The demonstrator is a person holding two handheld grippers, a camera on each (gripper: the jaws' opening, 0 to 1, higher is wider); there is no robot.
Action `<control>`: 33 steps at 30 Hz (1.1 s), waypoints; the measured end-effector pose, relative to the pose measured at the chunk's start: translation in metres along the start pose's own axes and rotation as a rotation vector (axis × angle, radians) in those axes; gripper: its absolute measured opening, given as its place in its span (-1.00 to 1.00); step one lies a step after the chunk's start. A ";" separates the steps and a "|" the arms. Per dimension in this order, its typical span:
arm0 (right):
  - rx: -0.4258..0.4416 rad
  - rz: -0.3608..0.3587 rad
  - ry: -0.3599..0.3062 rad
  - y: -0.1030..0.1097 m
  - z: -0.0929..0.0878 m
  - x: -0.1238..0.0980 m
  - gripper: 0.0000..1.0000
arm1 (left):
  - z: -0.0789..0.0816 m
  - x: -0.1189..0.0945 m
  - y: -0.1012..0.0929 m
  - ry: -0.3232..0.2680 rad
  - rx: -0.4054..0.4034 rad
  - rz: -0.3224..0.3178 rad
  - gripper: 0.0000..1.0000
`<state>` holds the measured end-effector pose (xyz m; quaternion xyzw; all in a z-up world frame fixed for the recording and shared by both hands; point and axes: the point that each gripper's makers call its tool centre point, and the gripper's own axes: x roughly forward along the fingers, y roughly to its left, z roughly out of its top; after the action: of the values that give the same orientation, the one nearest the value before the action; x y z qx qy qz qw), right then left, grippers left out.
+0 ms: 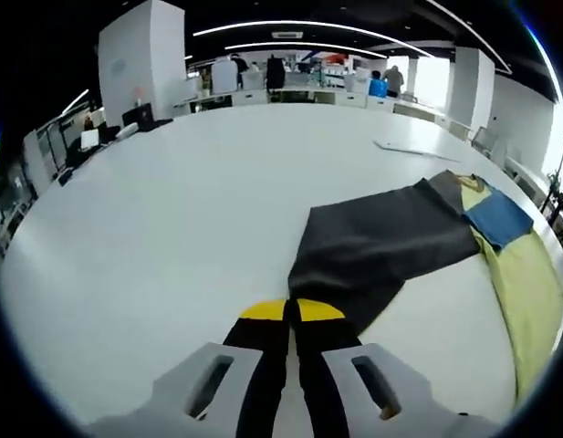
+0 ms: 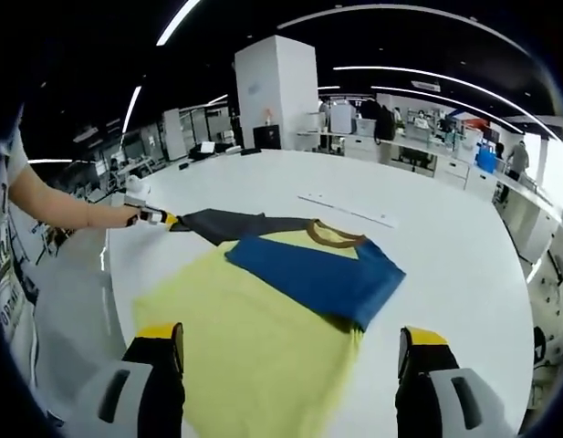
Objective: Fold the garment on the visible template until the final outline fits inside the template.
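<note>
1. While the left gripper (image 1: 292, 315) shows its yellow-tipped jaws pressed together at the edge of the dark sleeve (image 1: 381, 246), I cannot tell for certain whether cloth is pinched between them; in the right gripper view this gripper (image 2: 162, 219) sits at the sleeve's tip.
2. Spread on the white bench (image 1: 172, 210), the garment (image 2: 272, 319) is a yellow shirt with a blue sleeve (image 2: 317, 274) already folded across its chest and a brown collar (image 2: 334, 234).
3. From the left gripper, the dark sleeve runs toward 2 o'clock, its long axis leading to the shirt body.
4. With its jaws wide apart and holding nothing, the right gripper (image 2: 290, 351) hovers above the hem, the shirt lying ahead at 12 o'clock.
5. Judging by this, the left gripper is nearer the unfolded sleeve, so folding it inward falls to that side.
</note>
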<state>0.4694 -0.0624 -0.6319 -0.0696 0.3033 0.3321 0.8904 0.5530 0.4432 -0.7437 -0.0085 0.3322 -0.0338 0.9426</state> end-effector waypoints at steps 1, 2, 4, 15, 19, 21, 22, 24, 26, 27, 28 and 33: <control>-0.006 0.009 -0.005 0.002 0.001 -0.001 0.96 | 0.000 0.000 0.000 -0.004 -0.023 -0.006 -1.00; -0.014 0.015 -0.006 0.004 0.001 -0.001 0.97 | 0.000 -0.002 0.001 -0.007 -0.043 -0.005 -1.00; -0.023 0.026 -0.004 0.007 0.000 -0.001 0.98 | 0.001 -0.004 0.002 -0.018 -0.045 0.002 -1.00; -0.057 0.081 -0.011 0.024 -0.001 -0.004 0.98 | -0.009 -0.017 0.000 0.004 -0.021 0.012 -1.00; -0.065 0.090 -0.004 0.027 -0.003 -0.005 0.98 | -0.005 -0.021 0.001 -0.021 -0.101 0.010 -1.00; -0.072 0.089 0.004 0.027 -0.005 -0.006 0.98 | -0.004 -0.023 0.001 -0.033 -0.118 0.014 -1.00; -0.080 0.085 0.007 0.027 -0.006 -0.006 0.98 | -0.004 -0.023 -0.001 -0.033 -0.116 0.012 -1.00; -0.090 0.087 0.010 0.028 -0.007 -0.007 0.98 | -0.004 -0.024 -0.002 -0.033 -0.108 0.017 -1.00; -0.110 0.085 0.014 0.029 -0.008 -0.007 0.98 | -0.001 -0.026 -0.003 -0.040 -0.089 0.021 -1.00; -0.118 0.080 0.019 0.029 -0.010 -0.007 0.98 | 0.000 -0.026 -0.005 -0.040 -0.084 0.017 -1.00; -0.120 0.078 0.021 0.029 -0.011 -0.007 0.98 | 0.001 -0.027 -0.007 -0.039 -0.074 0.012 -1.00; -0.110 0.080 0.016 0.030 -0.011 -0.007 0.98 | 0.012 -0.030 -0.014 -0.053 -0.029 0.004 -1.00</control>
<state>0.4410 -0.0472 -0.6343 -0.1090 0.2943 0.3829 0.8688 0.5364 0.4316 -0.7152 -0.0224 0.3077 -0.0268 0.9509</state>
